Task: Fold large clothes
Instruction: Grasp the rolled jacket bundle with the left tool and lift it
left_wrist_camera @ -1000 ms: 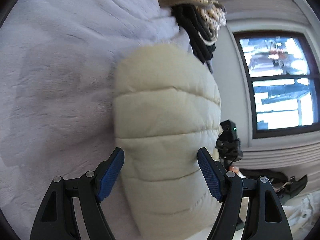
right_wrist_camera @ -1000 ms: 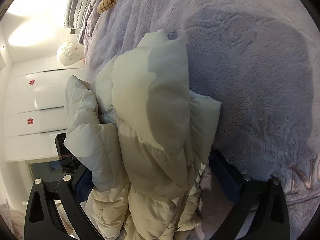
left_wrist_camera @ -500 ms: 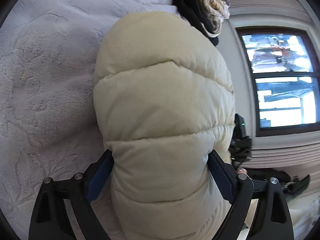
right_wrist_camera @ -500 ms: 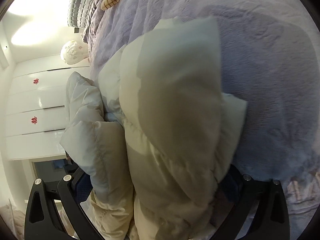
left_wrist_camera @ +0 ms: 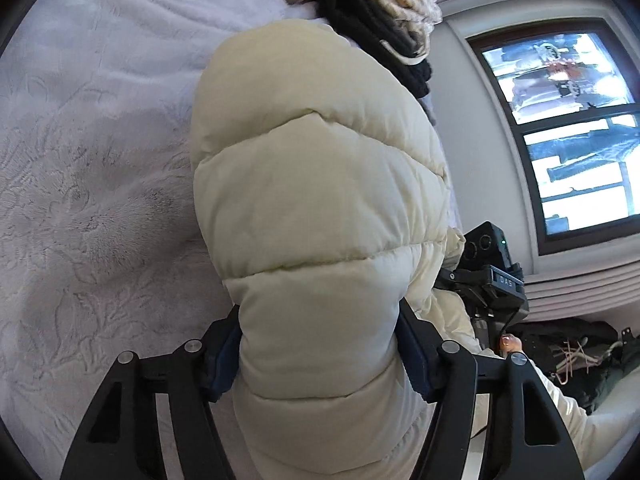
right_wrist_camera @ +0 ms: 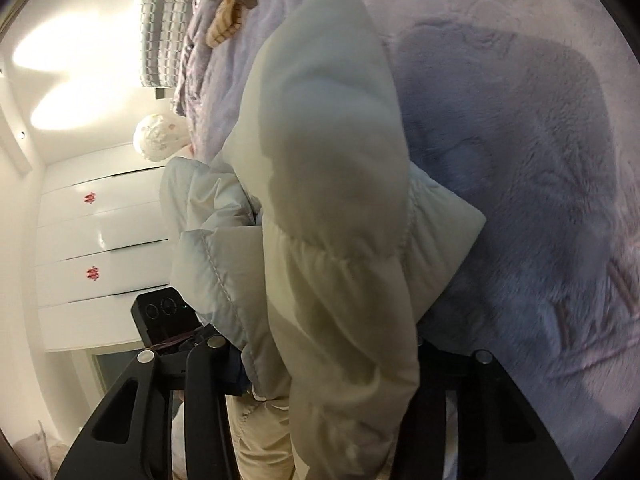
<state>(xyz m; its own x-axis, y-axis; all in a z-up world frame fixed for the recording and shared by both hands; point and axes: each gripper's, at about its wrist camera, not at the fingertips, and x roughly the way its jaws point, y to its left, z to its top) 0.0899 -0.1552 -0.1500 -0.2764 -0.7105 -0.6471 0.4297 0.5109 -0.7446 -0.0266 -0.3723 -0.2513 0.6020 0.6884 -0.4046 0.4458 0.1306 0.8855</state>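
A cream quilted puffer jacket [left_wrist_camera: 316, 208] fills the middle of the left wrist view, lying on a pale lilac plush blanket [left_wrist_camera: 92, 200]. My left gripper [left_wrist_camera: 320, 360] is shut on the jacket, its blue pads pressed into the padding on both sides. In the right wrist view the same jacket [right_wrist_camera: 332, 240] is bunched in thick folds and lifted above the blanket [right_wrist_camera: 520, 160]. My right gripper [right_wrist_camera: 328, 368] is shut on the jacket; its pads are mostly hidden by the fabric.
A pile of dark and knitted clothes [left_wrist_camera: 384, 20] lies at the far end of the bed. A window [left_wrist_camera: 560, 128] is on the right. The other gripper's camera unit [left_wrist_camera: 488, 268] shows beside the jacket. White cabinets [right_wrist_camera: 100, 248] stand at the left.
Both grippers have moved in around the jacket and closed on it. The jacket is now bunched between the fingers and fills more of each view.
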